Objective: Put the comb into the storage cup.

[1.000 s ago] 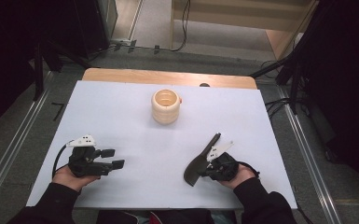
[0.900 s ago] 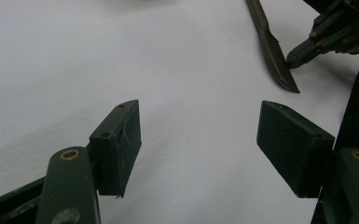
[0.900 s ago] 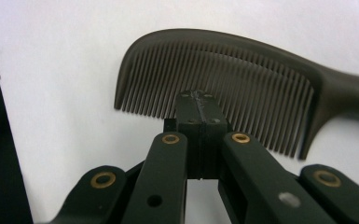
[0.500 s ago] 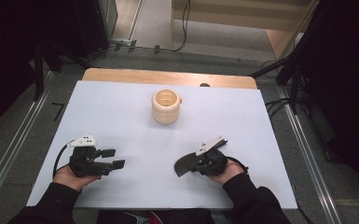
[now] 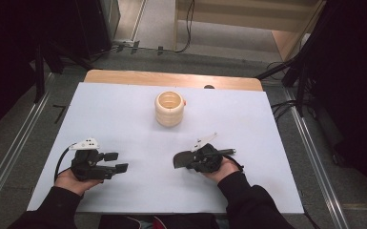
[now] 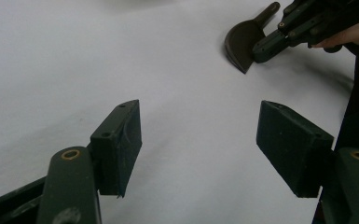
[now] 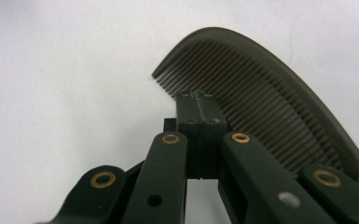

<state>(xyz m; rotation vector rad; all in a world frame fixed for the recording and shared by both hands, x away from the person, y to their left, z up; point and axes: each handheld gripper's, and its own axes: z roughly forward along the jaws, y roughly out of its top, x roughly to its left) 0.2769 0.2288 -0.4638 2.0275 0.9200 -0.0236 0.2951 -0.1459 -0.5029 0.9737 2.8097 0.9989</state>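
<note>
Right gripper (image 7: 199,109) pinched the dark comb (image 7: 265,88) thinly by its teeth; it looked liable to twist free.

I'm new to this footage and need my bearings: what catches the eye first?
The dark comb clamped in the right tool, low on the white table near the person's side. Next, the cream ribbed cup standing alone toward the far edge. The left tool rests open at lower left, holding nothing.
</note>
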